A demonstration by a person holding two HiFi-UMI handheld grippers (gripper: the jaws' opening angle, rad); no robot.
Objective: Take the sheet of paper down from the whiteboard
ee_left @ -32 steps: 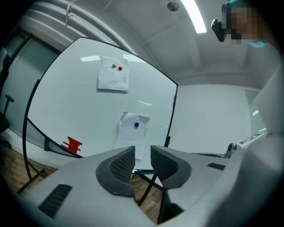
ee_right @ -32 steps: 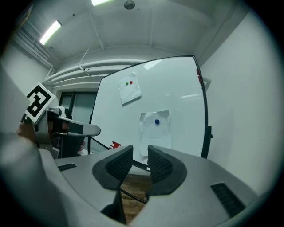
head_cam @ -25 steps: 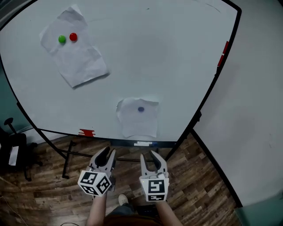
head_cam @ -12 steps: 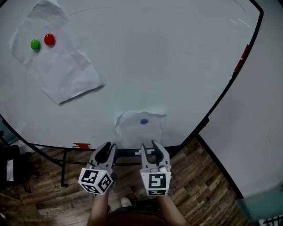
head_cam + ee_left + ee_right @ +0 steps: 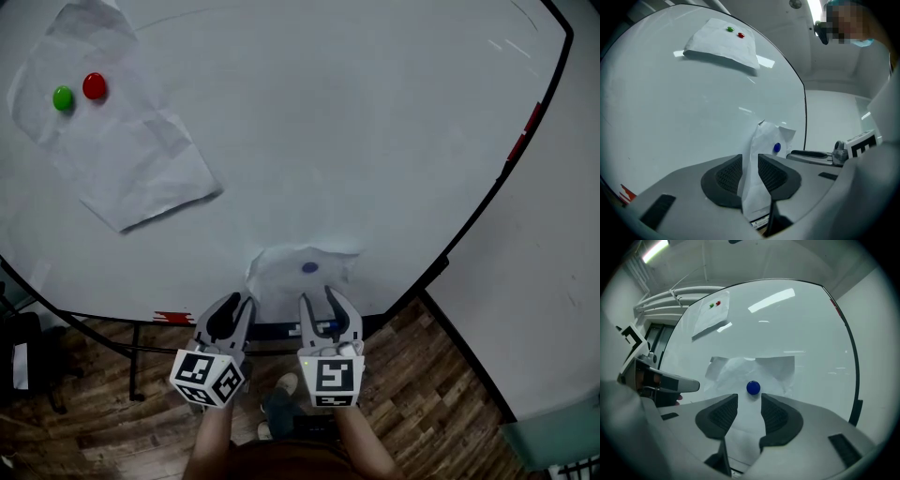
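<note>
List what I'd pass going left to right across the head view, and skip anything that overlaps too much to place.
green magnet → red magnet → left gripper → blue magnet → red edge marks

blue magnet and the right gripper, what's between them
Only bare paper, in the right gripper view: the blue magnet sits just ahead of the right gripper, whose jaws are opening with nothing gripped.
</note>
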